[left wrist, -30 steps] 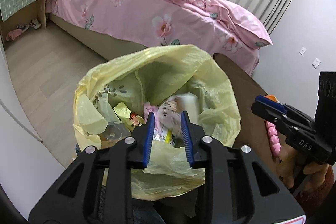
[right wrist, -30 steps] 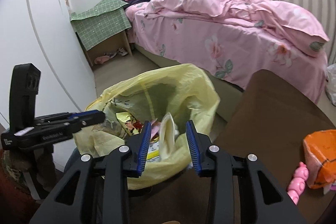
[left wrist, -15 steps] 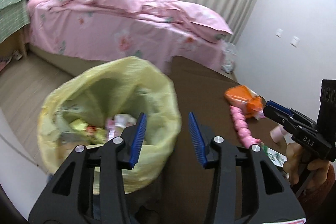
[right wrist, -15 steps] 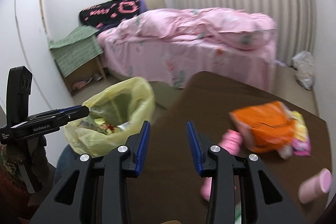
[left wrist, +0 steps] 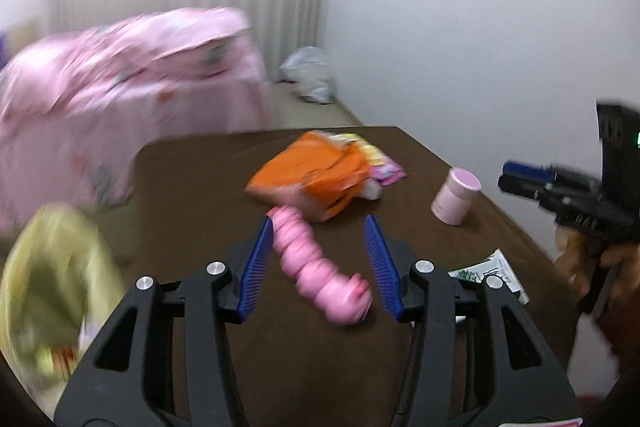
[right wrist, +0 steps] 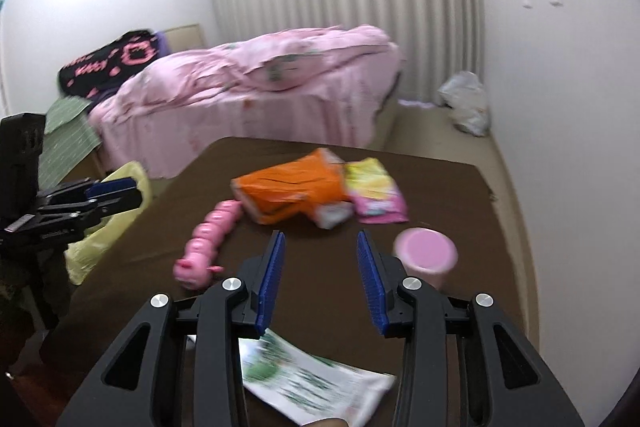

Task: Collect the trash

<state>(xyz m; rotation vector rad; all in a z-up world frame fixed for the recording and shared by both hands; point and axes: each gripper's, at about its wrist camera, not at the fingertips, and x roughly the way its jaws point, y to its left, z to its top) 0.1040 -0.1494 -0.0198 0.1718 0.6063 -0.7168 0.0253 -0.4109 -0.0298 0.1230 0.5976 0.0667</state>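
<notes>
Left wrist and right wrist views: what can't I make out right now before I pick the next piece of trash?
- Yellow trash bag: left wrist view, motion blur smears its contents; right wrist view, the left gripper covers most of it.
- White-green wrapper: print blurred, partly under the right gripper; in the left view a finger hides most of it.
- Pink-yellow packet: label unreadable, partly tucked behind the orange bag.

Both wrist views look low across the brown table (left wrist: 192, 187), sharing the orange bag (right wrist: 292, 187)

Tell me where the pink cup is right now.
The pink cup stands upright on the brown table, just right of the right gripper and nearer than the orange bag.
</notes>
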